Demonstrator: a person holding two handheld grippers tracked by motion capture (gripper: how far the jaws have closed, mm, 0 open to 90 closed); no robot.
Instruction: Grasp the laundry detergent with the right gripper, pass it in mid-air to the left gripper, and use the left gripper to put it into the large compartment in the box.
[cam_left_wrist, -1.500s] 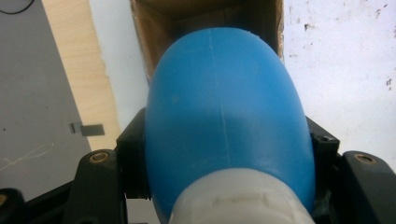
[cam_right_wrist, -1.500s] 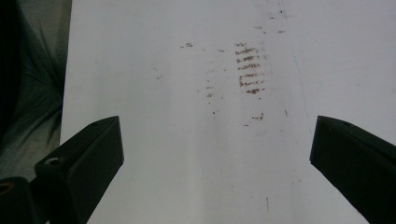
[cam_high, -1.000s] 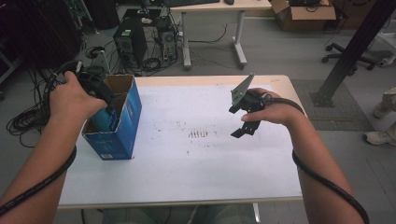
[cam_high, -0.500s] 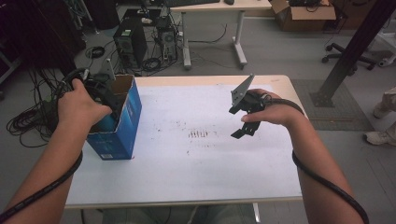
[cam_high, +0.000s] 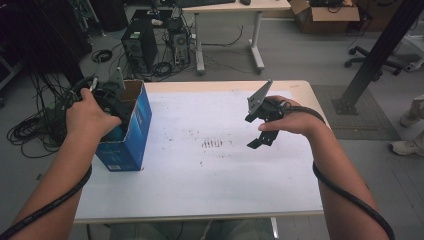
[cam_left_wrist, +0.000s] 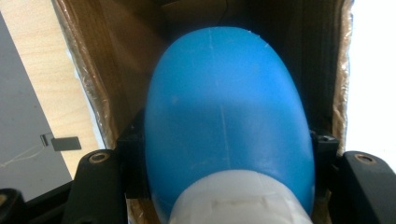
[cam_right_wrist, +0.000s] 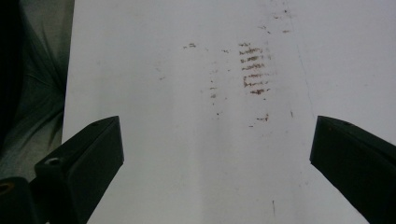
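L gripper (cam_high: 107, 100) clenched on blue bottle (cam_left_wrist: 224, 126) inside box (cam_high: 131, 135); R gripper (cam_high: 260, 127) released, empty.
Risk: smooth rounded bottle, prob. slippery, could squirt free or snag box wall.

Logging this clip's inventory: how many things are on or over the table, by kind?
Blue cardboard box: 1
Blue bottle with a white cap, held inside the box: 1
Hand-held grippers, left gripper and right gripper: 2
Total: 4
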